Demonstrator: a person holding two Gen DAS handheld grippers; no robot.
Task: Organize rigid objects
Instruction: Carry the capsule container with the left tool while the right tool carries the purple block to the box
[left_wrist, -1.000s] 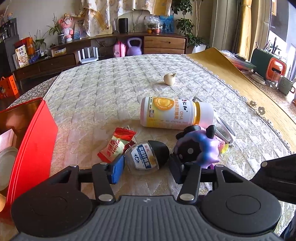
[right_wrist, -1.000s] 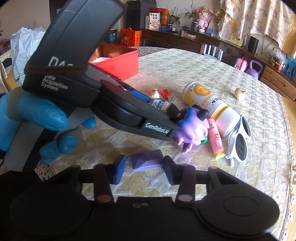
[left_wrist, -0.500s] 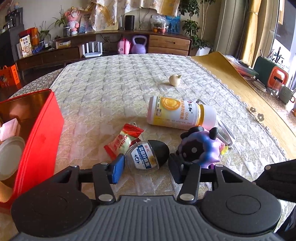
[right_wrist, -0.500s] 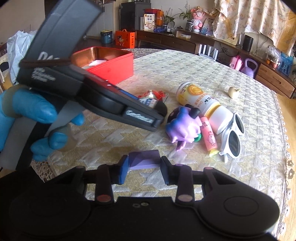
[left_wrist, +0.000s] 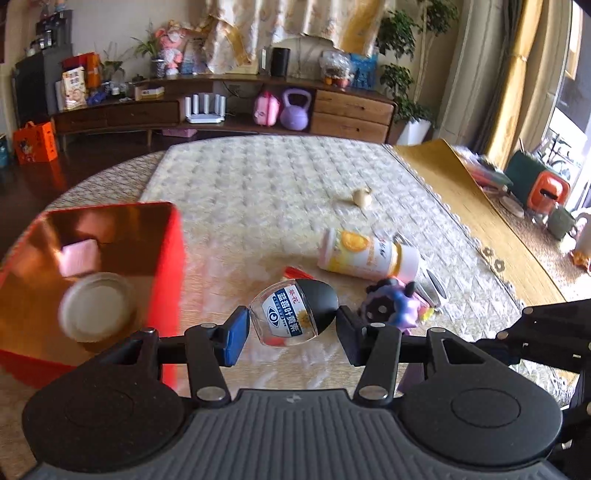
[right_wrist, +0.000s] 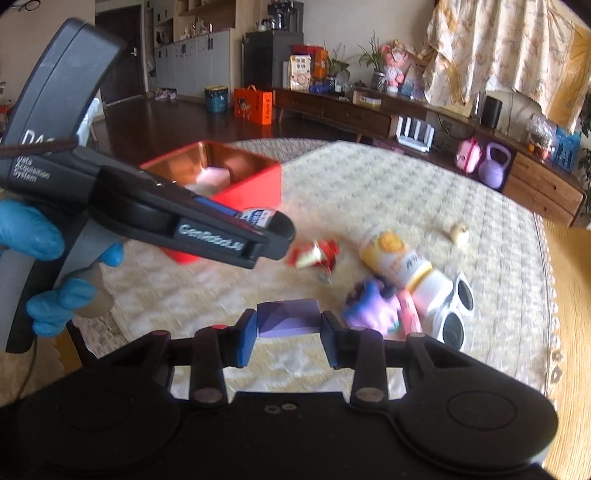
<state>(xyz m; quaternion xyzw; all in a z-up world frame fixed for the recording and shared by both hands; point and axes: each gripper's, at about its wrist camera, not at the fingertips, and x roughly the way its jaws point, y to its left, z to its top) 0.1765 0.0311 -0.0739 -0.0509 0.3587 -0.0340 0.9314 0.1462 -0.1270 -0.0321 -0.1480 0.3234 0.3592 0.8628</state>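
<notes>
My left gripper (left_wrist: 291, 328) is shut on a small clear bottle (left_wrist: 293, 312) with a black cap and a blue-and-white label, held in the air above the quilted table. My right gripper (right_wrist: 290, 330) is shut on a purple faceted block (right_wrist: 288, 317), also lifted off the cloth. In the right wrist view the left gripper (right_wrist: 269, 225) hangs to the left, held by a blue-gloved hand (right_wrist: 29, 236), near the red tin box (right_wrist: 236, 177). That red tin box (left_wrist: 110, 236) holds a white lid (left_wrist: 96, 310) and a pink block (left_wrist: 79, 254).
On the table lie a yellow-and-white bottle (left_wrist: 364, 253), a purple toy (left_wrist: 395, 306), a red snack packet (right_wrist: 314, 253), a pink tube (right_wrist: 410, 310), white sunglasses (right_wrist: 456, 310) and a small cream figure (left_wrist: 362, 197). A yellow mat (left_wrist: 480, 210) covers the right side.
Both grippers have risen from the table with their objects. The left one has swung left toward the red box, which now shows more of its inside. The right jaws closed onto the block.
</notes>
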